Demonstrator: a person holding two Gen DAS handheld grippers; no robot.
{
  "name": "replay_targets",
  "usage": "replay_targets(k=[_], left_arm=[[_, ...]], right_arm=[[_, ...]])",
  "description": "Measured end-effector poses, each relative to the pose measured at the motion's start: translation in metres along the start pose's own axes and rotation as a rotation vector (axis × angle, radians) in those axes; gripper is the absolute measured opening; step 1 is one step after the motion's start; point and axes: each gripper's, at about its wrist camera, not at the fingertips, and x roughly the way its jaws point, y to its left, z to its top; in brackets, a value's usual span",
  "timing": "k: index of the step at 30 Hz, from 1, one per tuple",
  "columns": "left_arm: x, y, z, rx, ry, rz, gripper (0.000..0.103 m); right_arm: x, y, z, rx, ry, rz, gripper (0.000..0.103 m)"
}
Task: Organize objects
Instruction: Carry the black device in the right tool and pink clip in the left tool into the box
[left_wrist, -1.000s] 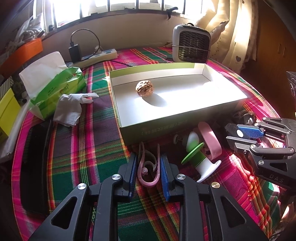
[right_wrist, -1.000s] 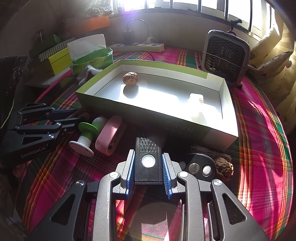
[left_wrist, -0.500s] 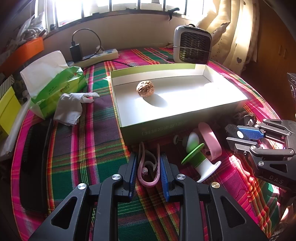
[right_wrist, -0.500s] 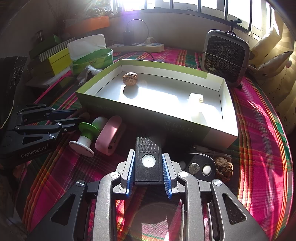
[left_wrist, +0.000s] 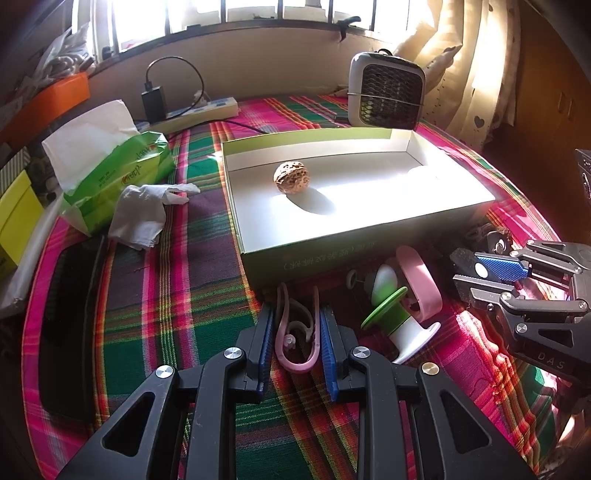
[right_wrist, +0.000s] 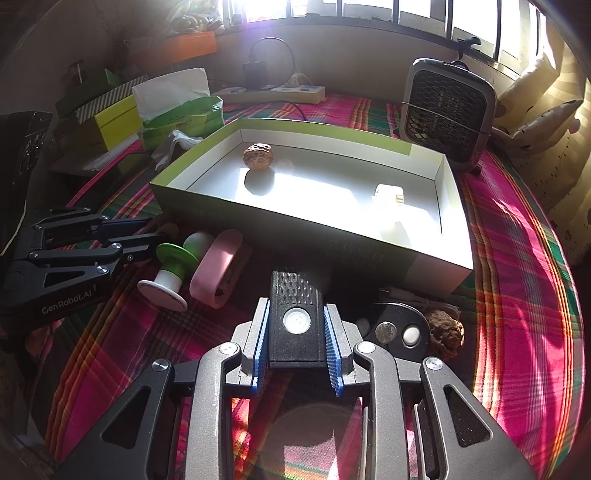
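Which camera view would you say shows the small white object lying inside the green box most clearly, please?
The right wrist view: the small white object shows its outline and a tan end near the green box's right wall. In the left wrist view, sun glare washes it into a faint pale patch.

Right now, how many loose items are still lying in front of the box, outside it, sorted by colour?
Pink: 2, the clip held by the left gripper, and the band
Green-white: 1, spool
Black: 2, block in the right gripper, round case
Brown: 1, walnut
Total: 6
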Motion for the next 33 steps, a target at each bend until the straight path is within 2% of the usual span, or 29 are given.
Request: replay_targets(k=[19,33], left_arm=[[-0.018,-0.004,0.004,0.005,-0.037,-0.002,0.021],[-0.027,-0.012,0.018,0.014,-0.048,-0.014,0.021]], right_arm=[[-0.011,-0.001,0.004,0.009,-0.013,0.008,0.028],[-0.024,-0.003,0.016,0.018,-0.026,0.007,0.028]])
